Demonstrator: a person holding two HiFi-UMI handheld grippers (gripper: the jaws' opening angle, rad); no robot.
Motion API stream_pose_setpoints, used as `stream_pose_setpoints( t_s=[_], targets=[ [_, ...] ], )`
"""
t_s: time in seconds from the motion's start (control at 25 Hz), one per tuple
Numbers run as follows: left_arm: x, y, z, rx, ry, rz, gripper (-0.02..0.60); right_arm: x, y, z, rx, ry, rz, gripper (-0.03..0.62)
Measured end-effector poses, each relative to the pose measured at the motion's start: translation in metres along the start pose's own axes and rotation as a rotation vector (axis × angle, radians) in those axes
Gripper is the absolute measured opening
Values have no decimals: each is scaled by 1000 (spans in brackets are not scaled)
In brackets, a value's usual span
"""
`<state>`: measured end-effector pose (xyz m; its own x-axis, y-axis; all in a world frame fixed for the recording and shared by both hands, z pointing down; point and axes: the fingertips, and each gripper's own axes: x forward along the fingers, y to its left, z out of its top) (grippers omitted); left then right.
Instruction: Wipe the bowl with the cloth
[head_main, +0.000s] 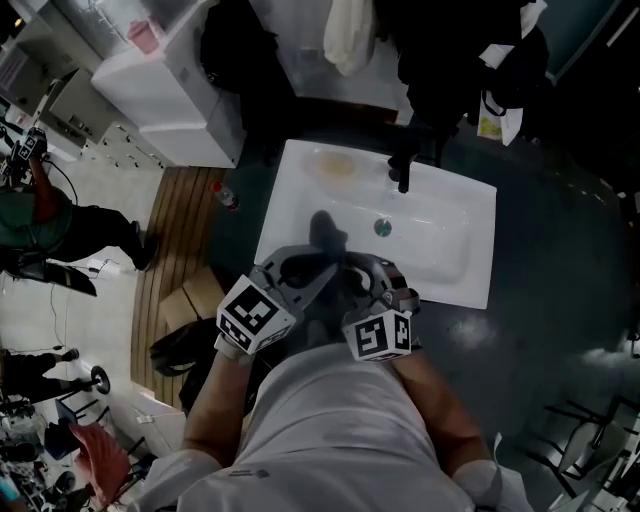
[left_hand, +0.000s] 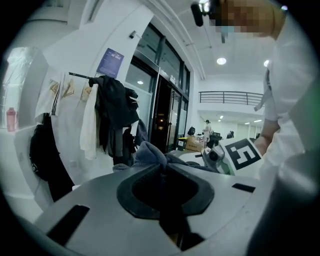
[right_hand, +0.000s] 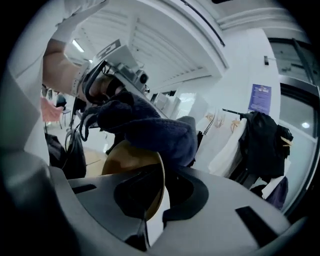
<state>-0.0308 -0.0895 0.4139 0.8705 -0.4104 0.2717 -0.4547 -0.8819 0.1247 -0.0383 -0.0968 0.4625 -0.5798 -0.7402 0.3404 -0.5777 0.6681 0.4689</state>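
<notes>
My two grippers are held close together over the near edge of a white sink (head_main: 440, 240). The left gripper (head_main: 305, 272) is shut on a dark blue-grey cloth (left_hand: 150, 152), which bunches up just past its jaws. The right gripper (right_hand: 160, 200) is shut on the rim of a tan bowl (right_hand: 130, 167), held on edge. The cloth (right_hand: 150, 127) is draped over the bowl's upper rim and inside. In the head view the right gripper (head_main: 365, 278) sits beside the left one, and the bowl is mostly hidden between them.
A black faucet (head_main: 403, 170) and a drain (head_main: 383, 227) lie at the far side of the basin. A white cabinet (head_main: 170, 90) stands to the left, with a red-capped bottle (head_main: 225, 195) on wooden slats. Dark clothes (left_hand: 112, 115) hang on the wall behind.
</notes>
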Motion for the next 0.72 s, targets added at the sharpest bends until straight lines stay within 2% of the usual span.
stream_pose_setpoints(
  t_s=[0.12,0.24,0.36,0.44,0.56,0.64,0.72],
  targets=[
    [11,-11,1,31,18,-23,44,3,9,-1,-83,23,30,32],
    [16,-16,2,46,26,-27,44,4,11,-2,-91,29,44,32],
    [14,-10,4,8,-7,-30,43,6,10,-2,-86,14,43,32],
    [5,1,12,-67,-78,-14,44,5,7,-1,-70,-10,38,32],
    [-15,24,34,-193,-216,18,44,0,-2,1,-2,-53,34,31],
    [-29,39,42,-219,-268,54,44,-4,-11,1,86,-97,35,31],
    [-40,52,46,-235,-298,91,44,-10,-23,2,240,-167,44,31]
  ],
)
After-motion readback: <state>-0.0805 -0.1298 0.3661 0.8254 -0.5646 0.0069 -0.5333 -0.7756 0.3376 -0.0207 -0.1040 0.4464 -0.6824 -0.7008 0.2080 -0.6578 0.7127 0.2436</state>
